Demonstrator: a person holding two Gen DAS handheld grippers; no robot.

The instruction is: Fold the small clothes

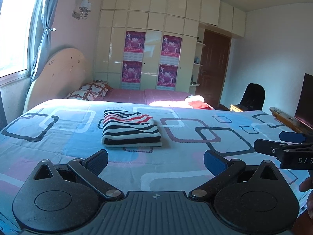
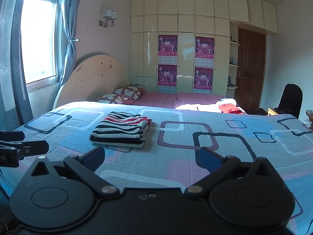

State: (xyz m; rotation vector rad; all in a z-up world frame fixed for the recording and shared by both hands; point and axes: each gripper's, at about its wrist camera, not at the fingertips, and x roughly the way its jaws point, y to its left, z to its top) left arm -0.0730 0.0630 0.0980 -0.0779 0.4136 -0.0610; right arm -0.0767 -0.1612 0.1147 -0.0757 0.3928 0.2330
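1. Left wrist view: the left tongs point(image 1: 156, 161) hang spread and empty above the bed point(image 1: 195, 156). The striped top point(image 1: 131, 130) lies folded at 12 o'clock, well apart from them. The right tongs point(image 1: 273, 142) show at 3 o'clock, spread too. A careless reach could snag the top layer and undo the fold

2. Right wrist view: the right tongs point(image 2: 151, 156) gape, holding nothing; the striped top point(image 2: 121, 130) sits at 11 o'clock. More clothes point(image 2: 228, 106) wait at 1 o'clock, far across the bed, so stretching over might drag the quilt and shift the folded piece
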